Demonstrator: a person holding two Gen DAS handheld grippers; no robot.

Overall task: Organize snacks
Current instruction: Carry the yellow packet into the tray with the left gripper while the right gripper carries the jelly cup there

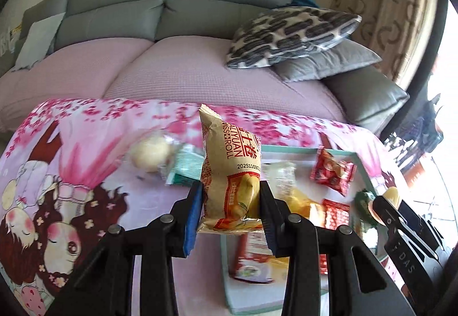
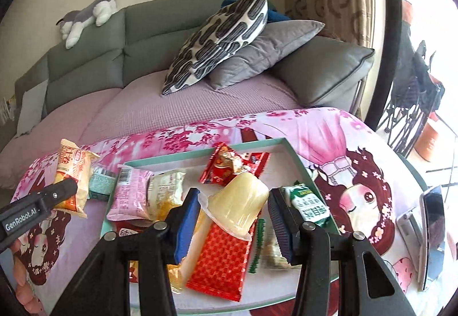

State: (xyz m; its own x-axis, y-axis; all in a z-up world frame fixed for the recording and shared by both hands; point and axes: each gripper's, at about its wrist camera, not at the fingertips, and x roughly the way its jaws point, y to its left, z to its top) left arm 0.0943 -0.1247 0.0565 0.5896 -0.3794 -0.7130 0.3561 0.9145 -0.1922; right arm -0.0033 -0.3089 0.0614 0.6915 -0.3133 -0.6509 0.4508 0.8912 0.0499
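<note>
My left gripper [image 1: 231, 201] is shut on a tan and red swiss roll packet [image 1: 230, 170], held upright above the tablecloth just left of the teal tray [image 1: 361, 170]; it also shows in the right wrist view [image 2: 75, 173]. My right gripper [image 2: 233, 218] is open over the tray [image 2: 294, 155], with a pale yellow jelly cup [image 2: 242, 205] lying on its side between the fingers, touching neither pad clearly. The tray holds several snack packets: a pink one [image 2: 130, 193], red ones [image 2: 226, 165] and a green and white one [image 2: 307, 203].
A round bun [image 1: 150, 151] and a teal packet [image 1: 184, 165] lie on the pink cartoon tablecloth [image 1: 71, 173] left of the tray. A phone [image 2: 429, 233] lies at the table's right edge. A grey sofa with pillows [image 2: 223, 38] stands behind.
</note>
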